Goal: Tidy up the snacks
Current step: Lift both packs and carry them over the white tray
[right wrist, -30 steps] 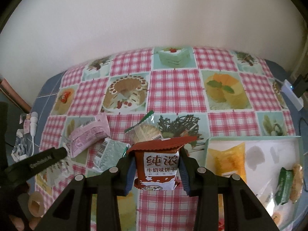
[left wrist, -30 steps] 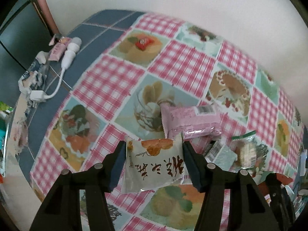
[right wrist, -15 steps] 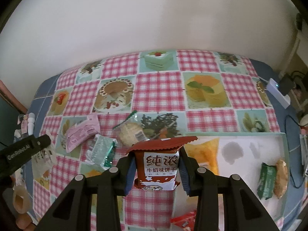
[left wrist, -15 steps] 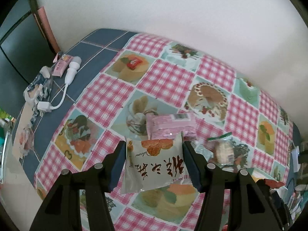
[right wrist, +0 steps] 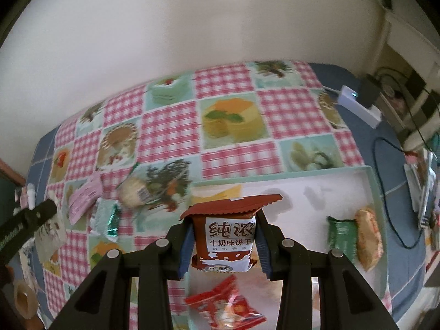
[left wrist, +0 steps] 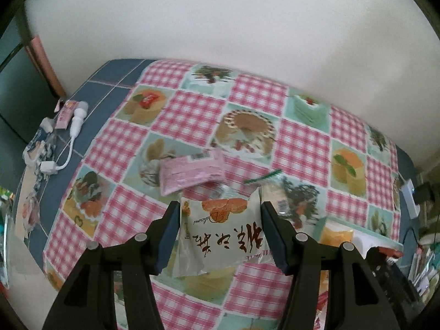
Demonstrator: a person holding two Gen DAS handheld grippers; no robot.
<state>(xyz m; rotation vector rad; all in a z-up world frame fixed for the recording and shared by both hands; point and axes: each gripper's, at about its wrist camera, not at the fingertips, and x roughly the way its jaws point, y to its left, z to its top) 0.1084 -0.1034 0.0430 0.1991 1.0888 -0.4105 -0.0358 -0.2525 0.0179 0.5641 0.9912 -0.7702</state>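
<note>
Spreading across most of both views, the bench wears a cloth of pink check squares and cake pictures, with blue tile showing at its edges. A shallow white tray with a pale green rim lies on the cloth in the right wrist view, and inside it sit a yellow packet, a green packet touching a tan pastry packet, and a red wrapper nearer the camera. The left hand-held gripper is clamped on a white snack bag printed with an orange picture and red characters, held above the cloth. The right hand-held gripper pinches a brown-and-white biscuit packet over the tray's near left part. On the cloth outside the tray lie a pink packet, a teal foil packet and a round clear-wrapped cake. A white cable lies on the blue tile at the far left.
</note>
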